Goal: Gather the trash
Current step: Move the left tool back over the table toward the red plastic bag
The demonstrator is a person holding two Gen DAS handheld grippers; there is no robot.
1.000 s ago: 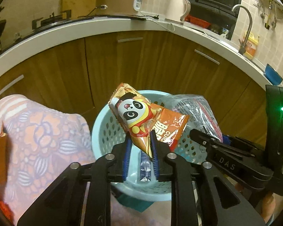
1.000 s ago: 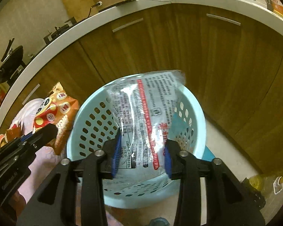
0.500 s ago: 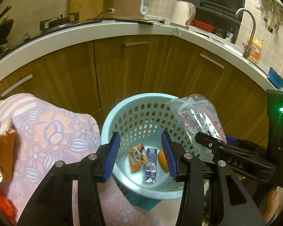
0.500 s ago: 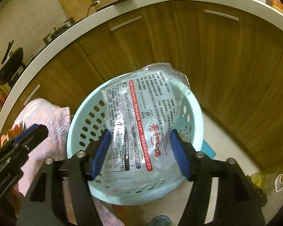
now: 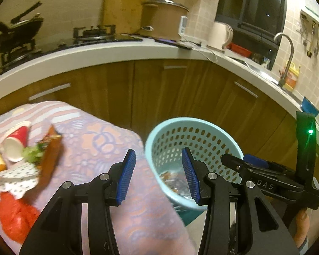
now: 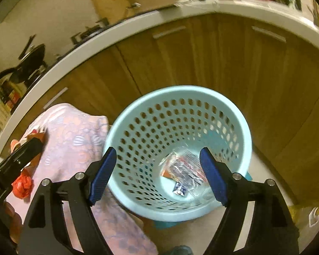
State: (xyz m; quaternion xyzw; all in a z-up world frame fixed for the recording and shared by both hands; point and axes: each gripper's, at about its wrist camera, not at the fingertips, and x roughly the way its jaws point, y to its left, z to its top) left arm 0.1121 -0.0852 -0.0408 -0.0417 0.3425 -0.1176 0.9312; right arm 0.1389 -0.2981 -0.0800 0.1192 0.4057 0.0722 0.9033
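Both grippers empty over the bin; more trash waits on the desk

The left gripper and right gripper stand wide apart, holding and touching nothing; the pale blue basket just beyond holds the clear wrapper at its bottom; to the left, a red paper cup and brown wrapper lie on the cloth-covered desk; I judge the next pick best made by swinging left, jaws kept wide, closing on one piece only.
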